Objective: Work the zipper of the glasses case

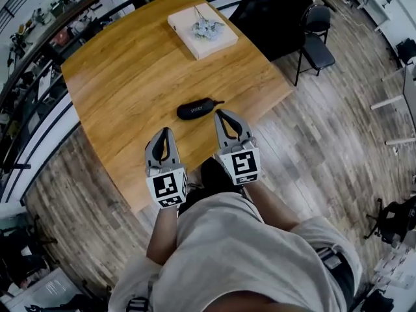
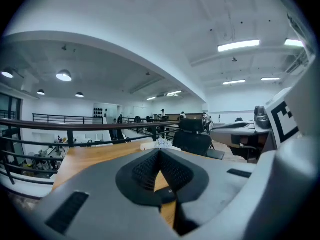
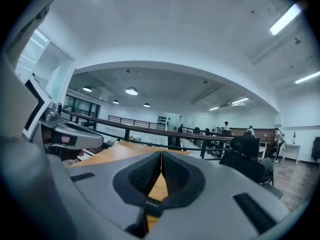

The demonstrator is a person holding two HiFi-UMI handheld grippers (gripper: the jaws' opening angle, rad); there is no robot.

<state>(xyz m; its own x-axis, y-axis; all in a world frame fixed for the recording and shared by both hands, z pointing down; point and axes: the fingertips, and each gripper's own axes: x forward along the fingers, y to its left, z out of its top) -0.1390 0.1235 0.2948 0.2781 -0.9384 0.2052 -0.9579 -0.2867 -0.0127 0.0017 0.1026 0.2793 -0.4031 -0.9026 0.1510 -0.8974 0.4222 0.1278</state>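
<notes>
**Case and claws.** The case (image 1: 197, 108), black and oblong, lies flat on the counter (image 1: 123, 77) near its front edge, with a small tab, probably the zipper pull, at its right end (image 1: 220, 102). It looks shut, though the head view is too coarse to follow the zipper line. A shut case fits both a zipper yet to be run and one run open and drawn closed again.

The left claw (image 1: 167, 130) and right claw (image 1: 220, 113) are held side by side above the counter's edge, short of the case and clear of it. In each gripper view the jaws meet with nothing between them (left (image 2: 160, 152), right (image 3: 161, 154)).

Any zipper work from here would go best with one claw pinning the case body while the other pinches only the pull and draws it along the seam, not upward, so the case does not slide or lift.

A white box (image 1: 203, 31) sits at the far end.
</notes>
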